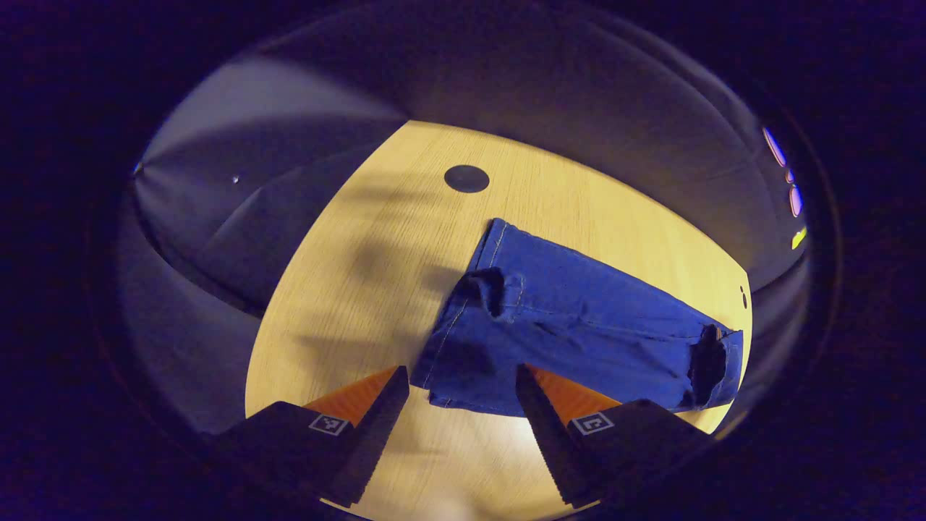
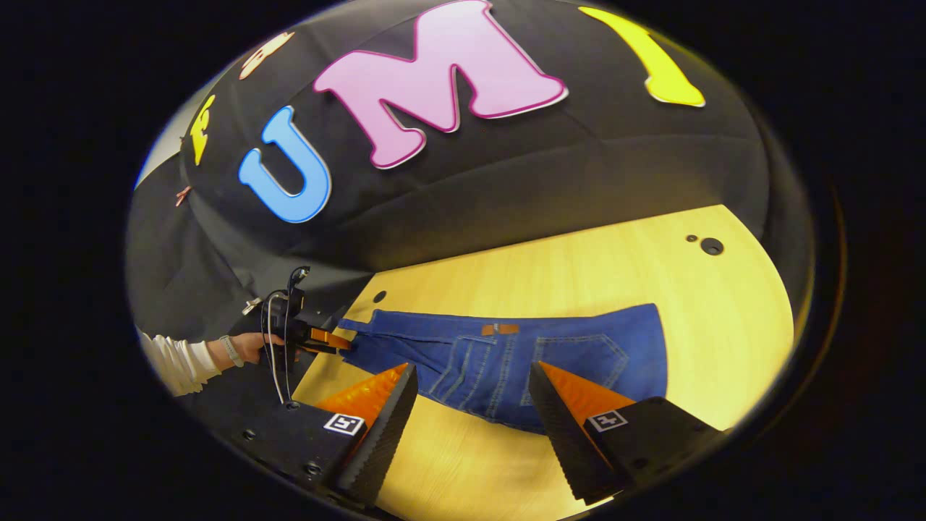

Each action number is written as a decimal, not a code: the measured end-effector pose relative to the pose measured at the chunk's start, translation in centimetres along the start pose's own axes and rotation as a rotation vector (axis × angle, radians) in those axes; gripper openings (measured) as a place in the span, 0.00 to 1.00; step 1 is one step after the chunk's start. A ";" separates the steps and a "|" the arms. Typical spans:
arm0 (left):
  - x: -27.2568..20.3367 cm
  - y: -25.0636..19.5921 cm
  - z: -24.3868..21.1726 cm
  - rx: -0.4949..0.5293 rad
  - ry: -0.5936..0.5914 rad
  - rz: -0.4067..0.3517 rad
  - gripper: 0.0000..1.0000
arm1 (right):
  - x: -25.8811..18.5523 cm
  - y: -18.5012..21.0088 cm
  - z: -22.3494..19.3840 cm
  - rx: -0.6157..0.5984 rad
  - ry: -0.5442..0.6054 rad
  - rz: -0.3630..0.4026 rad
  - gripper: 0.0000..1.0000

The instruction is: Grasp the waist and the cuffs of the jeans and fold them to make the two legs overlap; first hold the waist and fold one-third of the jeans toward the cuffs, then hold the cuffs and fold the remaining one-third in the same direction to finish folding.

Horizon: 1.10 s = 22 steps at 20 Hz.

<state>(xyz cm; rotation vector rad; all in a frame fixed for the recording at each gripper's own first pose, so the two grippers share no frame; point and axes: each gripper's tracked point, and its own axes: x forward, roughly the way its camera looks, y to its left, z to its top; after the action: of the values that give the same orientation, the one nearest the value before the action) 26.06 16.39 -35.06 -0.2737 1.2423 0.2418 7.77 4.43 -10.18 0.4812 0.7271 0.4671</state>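
**Denim doubled lengthwise, thirds still to fold**

Blue jeans [image 2: 506, 358] lie flat on a pale wood-grain counter [image 2: 723, 325], the two legs apparently already laid one over the other, so the first part of the job looks done. In the right gripper view the waist end faces the camera, with a back pocket [image 2: 575, 362] and a small tan patch [image 2: 500, 329] at the waistband showing, and the stacked legs run away to the left. The right gripper [image 2: 474, 376] hovers above the waist with its jaws spread wide and nothing between them. Farther off in that view the left gripper [image 2: 318, 339], held by a hand [image 2: 249, 347] in a white sleeve [image 2: 173, 365], sits at the cuff end, its tips just touching the hem. The left gripper view shows that gripper's jaws parted too, empty, poised over the near corner of the denim, with the cuffs [image 1: 712, 365] lying flat off to the right. Neither third has been folded: the waist fold toward the cuffs appears to be next, then the cuff fold.
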 end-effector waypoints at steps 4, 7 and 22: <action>1.9 0.0 -0.7 0.073 0.087 0.069 0.96 | -1.8 -1.2 -0.3 0.020 -0.003 -0.027 0.95; 2.0 -1.2 -1.2 0.160 0.148 0.044 0.87 | -2.4 -1.3 -0.4 0.013 0.007 -0.029 0.95; -8.4 -13.1 2.4 0.291 -0.033 -0.224 0.06 | -5.9 -1.3 2.3 0.002 -0.013 0.036 0.95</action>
<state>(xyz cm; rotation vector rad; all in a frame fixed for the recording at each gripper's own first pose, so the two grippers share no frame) 29.91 4.62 -25.35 -0.1539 1.1857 -0.1268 5.85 -0.46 -6.41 0.4993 0.7074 0.4971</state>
